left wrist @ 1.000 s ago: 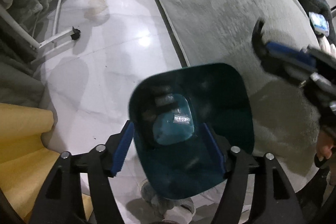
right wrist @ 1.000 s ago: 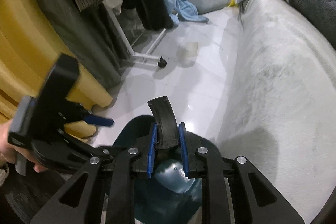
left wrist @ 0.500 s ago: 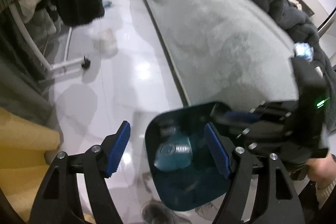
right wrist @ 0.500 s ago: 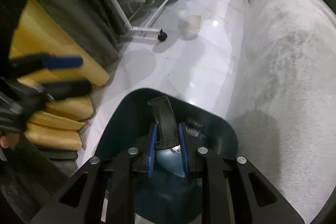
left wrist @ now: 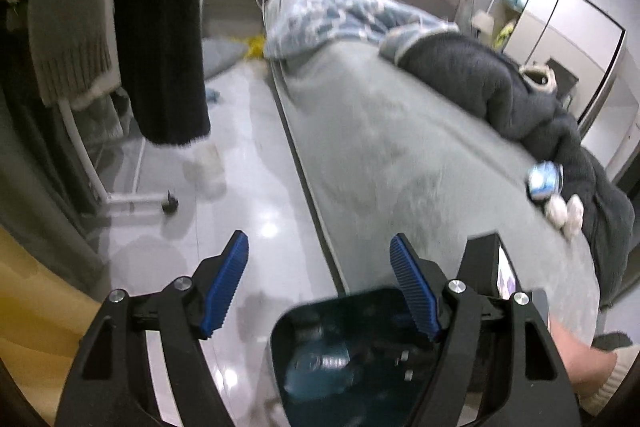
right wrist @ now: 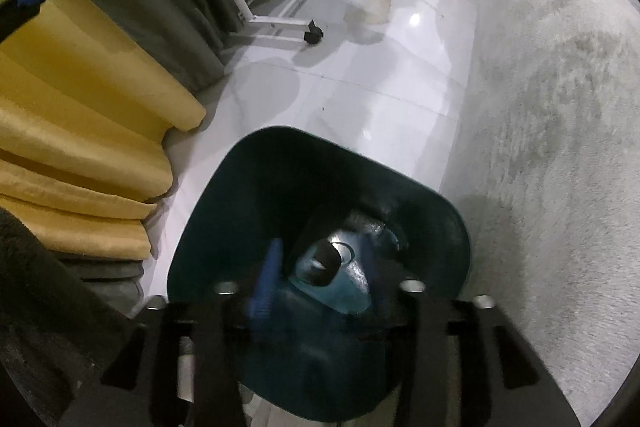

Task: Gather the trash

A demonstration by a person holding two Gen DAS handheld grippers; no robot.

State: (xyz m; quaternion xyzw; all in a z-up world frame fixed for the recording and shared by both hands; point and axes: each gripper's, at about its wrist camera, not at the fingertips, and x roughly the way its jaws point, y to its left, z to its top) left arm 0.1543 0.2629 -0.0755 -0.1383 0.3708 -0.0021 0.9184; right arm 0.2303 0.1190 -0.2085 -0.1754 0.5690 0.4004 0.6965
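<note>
The left gripper hangs with its jaws spread wide and nothing between them, pointing down the strip of floor beside the bed. At the bottom centre of its view sits the dark teal bin, below and slightly right of those jaws. In the right wrist view the bin fills the lower centre, and the right gripper reaches into its mouth. The blue pads are blurred but look parted around a black piece above a bluish item on the bin floor. Does it grip? Cannot tell. Likely trash remains: small pale lumps at the right edge on the bed, lying up and right of the left jaws, with the right hand probably nearer.
</note>
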